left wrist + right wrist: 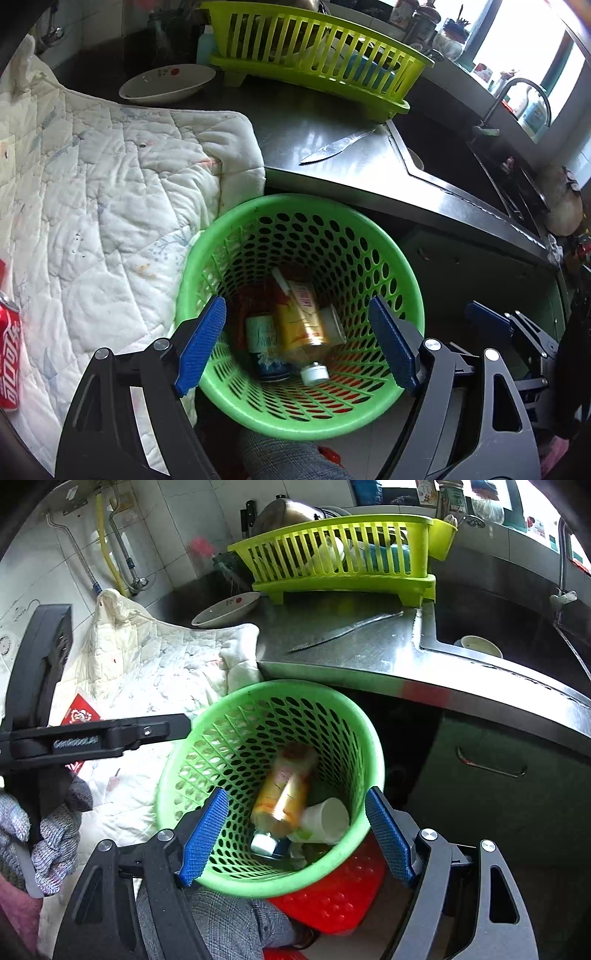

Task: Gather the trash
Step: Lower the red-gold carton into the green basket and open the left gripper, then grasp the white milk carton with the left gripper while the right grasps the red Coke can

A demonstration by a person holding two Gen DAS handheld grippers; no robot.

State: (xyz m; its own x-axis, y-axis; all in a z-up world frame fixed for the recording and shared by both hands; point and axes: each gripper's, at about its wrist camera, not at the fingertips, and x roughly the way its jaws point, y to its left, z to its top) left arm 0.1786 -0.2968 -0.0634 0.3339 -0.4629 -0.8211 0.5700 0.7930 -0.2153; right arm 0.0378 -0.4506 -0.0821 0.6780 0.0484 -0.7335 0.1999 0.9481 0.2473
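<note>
Both tools, left (297, 347) and right (295, 830), hang wide open and empty over the bin (207, 236), its far rim against the tabletop (332, 147) edge, quilt (110, 166) left.

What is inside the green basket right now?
In the green basket: a yellow-labelled bottle with a white cap, a can and a white paper cup. Anything beneath them is covered.

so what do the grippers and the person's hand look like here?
Both the left gripper and the right gripper have black angular linkage arms, silver pivot bolts and blue ribbed pads. The left one carries white lettering. The hand wears a grey knitted glove.
</note>
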